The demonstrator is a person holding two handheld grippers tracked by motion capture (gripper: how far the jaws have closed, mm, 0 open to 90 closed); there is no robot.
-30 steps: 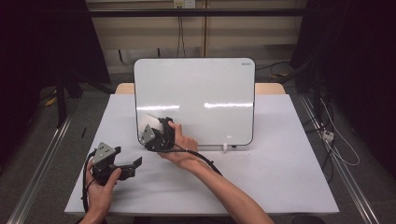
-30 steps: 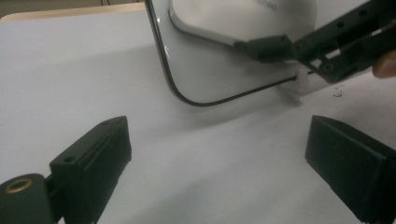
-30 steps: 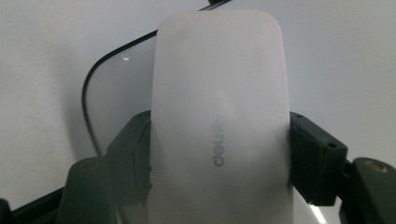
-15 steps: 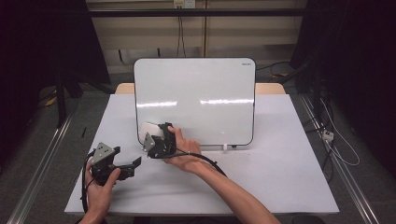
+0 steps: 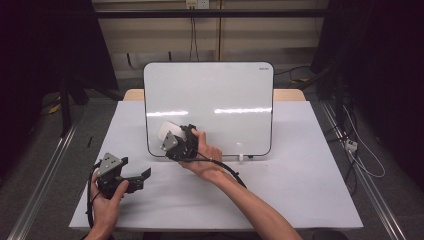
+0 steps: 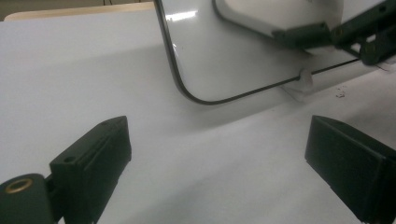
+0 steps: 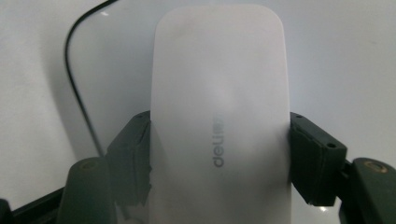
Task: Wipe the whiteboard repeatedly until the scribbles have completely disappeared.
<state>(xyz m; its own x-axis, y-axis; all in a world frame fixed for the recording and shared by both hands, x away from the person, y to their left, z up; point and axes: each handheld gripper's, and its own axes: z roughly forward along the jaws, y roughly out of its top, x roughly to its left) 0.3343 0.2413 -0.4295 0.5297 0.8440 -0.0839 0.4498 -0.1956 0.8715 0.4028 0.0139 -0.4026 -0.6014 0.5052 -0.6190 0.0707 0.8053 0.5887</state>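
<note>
High view: the right gripper (image 5: 172, 141) has a white eraser (image 5: 166, 132) pinched and is holding it against the lower left corner of the whiteboard (image 5: 215, 95), which stands propped up on the counter (image 5: 300, 190). The left gripper (image 5: 131, 178) sits off near the front left of the counter, well apart from the board.

Left gripper view: its jaws are spread wide with nothing between them, just bare counter (image 6: 70, 74) below. The board's rounded corner (image 6: 187, 91) is up ahead.

Right gripper view: the jaws are clamped on the two long sides of the eraser (image 7: 219, 116), roughly at mid-length, right by the printed logo. Its top is a smooth plastic shell.

My take on handling: it looks light and stiff, so it shouldn't squash, but that glossy curved shell is probably slippery. Gripping the flat long sides near the middle seems the right call; closer to the rounded end it'd likely squirt out. I'd guess the wiping face is soft, though I can't see it. The board is only propped, so hard pushing might tip it.
</note>
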